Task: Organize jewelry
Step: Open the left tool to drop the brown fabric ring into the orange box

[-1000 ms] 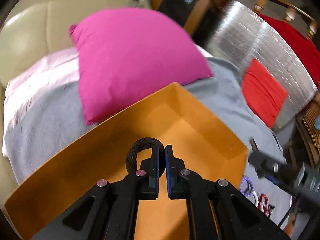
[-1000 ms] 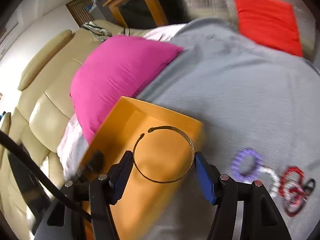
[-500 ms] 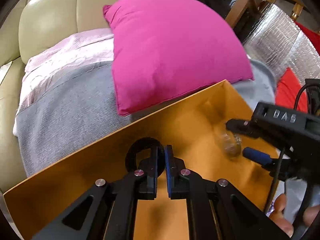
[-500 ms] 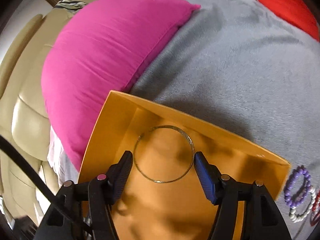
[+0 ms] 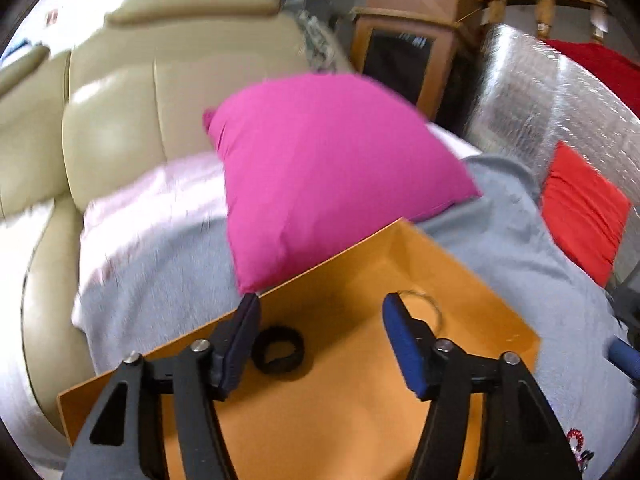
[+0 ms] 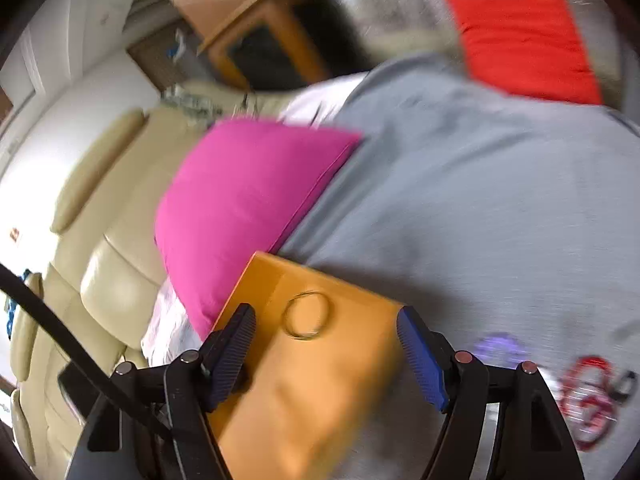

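Both tools released, nothing held.

Left tool [image 5: 318, 312]: jaws spread wide, hovering above the orange box [image 5: 460, 280], pitched down and fwd. Black band [image 5: 279, 353] lies flat on box floor just inside the left finger, not touching it as far as I can tell. Thin metal bangle [image 5: 434, 306] lies just past the right fingertip, partly hidden behind it, nearer the far right wall of box.

Right tool [image 6: 326, 318]: jaws also wide apart, above the box's right side w/ view tilted; bangle [image 6: 306, 314] sits between the fingertips but well below, flat on box floor [image 6: 320, 380]. Frame is blurred, so exact height unclear.

Step in hand, my read: both pieces dropped in the box, next is fetching the rest. Beyond the right tool's right finger, on the grey blanket [image 6: 460, 200], are a purple bead bracelet [image 6: 502, 348] and red one [image 6: 586, 384] w/ smth dark tangled by it; detail too blurred. To do it well: lift clear of box walls before swinging right, keep jaws wide, come down over one bracelet only, pinch a single strand so the neighbor isn't dragged. Soft blanket gives way, so press lightly.

Further out: pink pillow [image 5: 332, 172] touching box's far edge, cream sofa [image 5: 120, 120] behind, red cushion [image 5: 580, 208] far right.
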